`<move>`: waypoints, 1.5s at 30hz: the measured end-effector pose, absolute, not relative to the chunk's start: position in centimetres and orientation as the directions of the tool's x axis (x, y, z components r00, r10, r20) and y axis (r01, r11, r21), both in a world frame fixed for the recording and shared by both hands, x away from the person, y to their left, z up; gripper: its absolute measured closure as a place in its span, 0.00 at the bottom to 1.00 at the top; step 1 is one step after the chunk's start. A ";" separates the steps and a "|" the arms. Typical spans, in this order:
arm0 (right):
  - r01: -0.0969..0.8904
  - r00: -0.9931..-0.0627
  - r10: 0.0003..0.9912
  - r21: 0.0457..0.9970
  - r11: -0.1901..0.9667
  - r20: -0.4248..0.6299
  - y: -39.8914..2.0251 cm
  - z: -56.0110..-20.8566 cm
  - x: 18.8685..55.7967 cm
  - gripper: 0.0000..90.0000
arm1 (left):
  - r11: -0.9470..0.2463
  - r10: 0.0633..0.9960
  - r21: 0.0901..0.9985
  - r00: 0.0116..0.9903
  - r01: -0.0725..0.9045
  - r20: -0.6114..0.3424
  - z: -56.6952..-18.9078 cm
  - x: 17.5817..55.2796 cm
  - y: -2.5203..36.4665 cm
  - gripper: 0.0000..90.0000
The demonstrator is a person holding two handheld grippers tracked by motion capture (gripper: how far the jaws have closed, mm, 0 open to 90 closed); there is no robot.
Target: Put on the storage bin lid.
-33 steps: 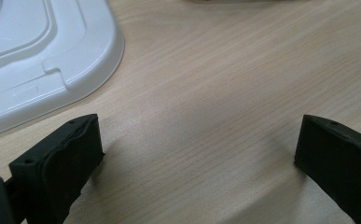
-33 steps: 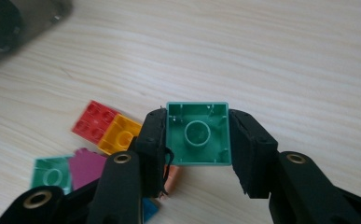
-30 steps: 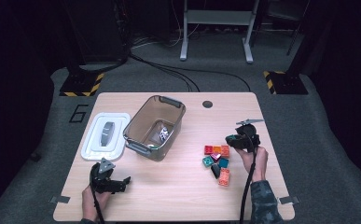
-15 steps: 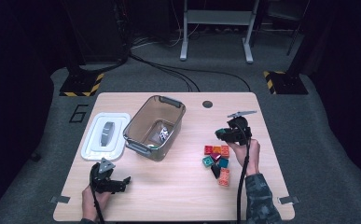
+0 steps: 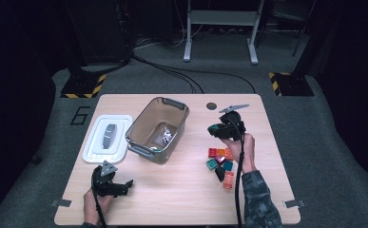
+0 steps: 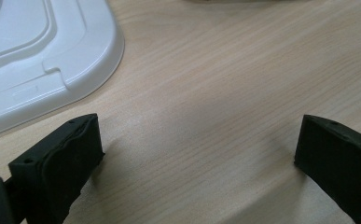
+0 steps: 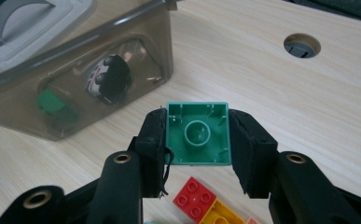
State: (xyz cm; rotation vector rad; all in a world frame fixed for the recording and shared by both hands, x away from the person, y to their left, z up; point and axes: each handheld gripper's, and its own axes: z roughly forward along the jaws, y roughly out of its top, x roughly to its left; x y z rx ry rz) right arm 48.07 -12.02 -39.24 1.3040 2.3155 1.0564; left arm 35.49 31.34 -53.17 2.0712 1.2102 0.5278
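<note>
At the lower left of the high view, the left gripper (image 5: 124,184) rests on the pale wooden table (image 5: 181,199), jaws spread wide with bare wood between them. Right of centre, the right gripper (image 5: 213,129) pinches 1 green square plastic building block (image 7: 198,133), hollow underside facing its camera, above the table. Below it lies a cluster of about 6 loose coloured building blocks (image 5: 221,163). Mid-frame stands 1 smoky translucent plastic bin (image 5: 146,137), with 1 white plastic lid with a grey handle (image 5: 108,137) to its left. A painted "6" (image 5: 81,115) marks the grey floor; 2 yellow-black striped stand bases sit farther back
</note>
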 end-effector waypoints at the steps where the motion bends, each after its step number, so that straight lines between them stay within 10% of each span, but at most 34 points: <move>1: 0.615 -0.561 0.823 0.713 0.336 0.096 -11.9 -39.1 48.1 0.65 | -0.343 0.873 0.722 0.487 0.601 0.010 -53.2 35.5 31.3 0.01; 45: 0.482 -0.710 0.704 0.713 0.509 -0.023 -1.8 -35.0 51.5 0.65 | -0.342 0.874 0.723 0.486 0.601 0.009 -53.2 35.5 31.3 0.01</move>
